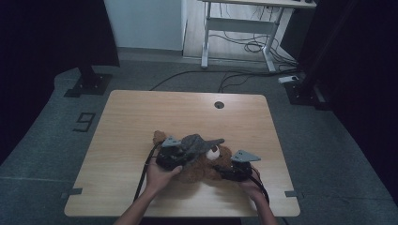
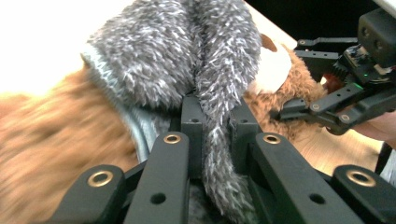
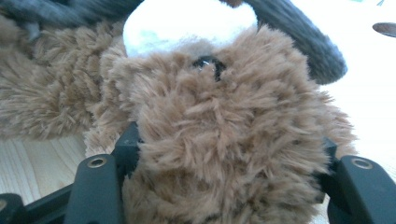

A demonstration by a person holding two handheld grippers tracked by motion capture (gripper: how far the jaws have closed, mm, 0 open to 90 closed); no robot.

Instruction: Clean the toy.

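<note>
On the near half of the wooden table [image 1: 131, 117], the left gripper [image 2: 215, 122] is clamped on a strip of the grey fuzzy garment [image 2: 187, 51], which lies draped over the brown teddy bear [image 1: 206, 166]. The bear lies between the two tools. At its right, the right gripper [image 3: 229, 144] has its jaws pressed on the bear's furry head.

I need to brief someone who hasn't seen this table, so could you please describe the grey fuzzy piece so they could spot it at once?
On the wooden table, near its front edge, lies a brown plush bear. Draped over its top is the grey fuzzy garment, with one strip pinched in the left claw. Among the brown fur around it, it alone is grey, with a ribbed edge.
</note>
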